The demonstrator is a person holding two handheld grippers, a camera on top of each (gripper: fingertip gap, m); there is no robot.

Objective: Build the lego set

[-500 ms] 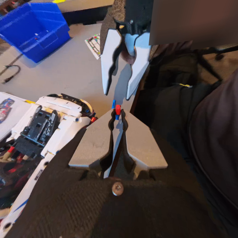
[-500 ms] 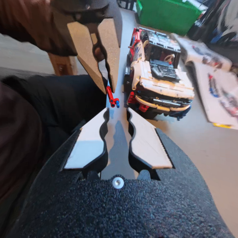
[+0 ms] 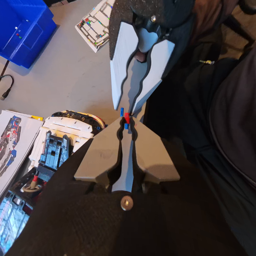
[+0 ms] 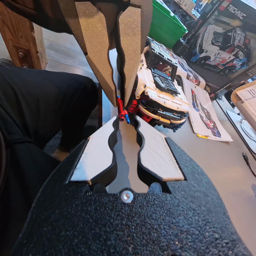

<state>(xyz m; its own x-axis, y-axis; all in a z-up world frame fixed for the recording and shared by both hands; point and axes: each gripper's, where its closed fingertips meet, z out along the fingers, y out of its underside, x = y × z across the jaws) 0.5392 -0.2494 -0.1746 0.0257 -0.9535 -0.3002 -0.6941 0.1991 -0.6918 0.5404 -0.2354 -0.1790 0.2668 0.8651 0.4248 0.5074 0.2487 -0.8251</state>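
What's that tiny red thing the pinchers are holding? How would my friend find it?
Find the big white toy car on the grey table. Just left of its front bumper, the left gripper pinches a small red piece. Unlike the red parts fixed on the car, it hangs in the air with blue pins sticking out.

The right gripper (image 4: 126,119) stood with its white fingers (image 4: 99,151) parted, their tips just below a small red piece (image 4: 120,107) carrying a blue pin (image 4: 127,119). The left gripper (image 4: 120,102), reaching down from above, pinched that red piece between its tan fingers (image 4: 97,52). Beside them on the grey table (image 4: 200,159) sat a white and black model car (image 4: 159,97), with an instruction booklet (image 4: 206,117) and the set's box (image 4: 227,45) farther right.
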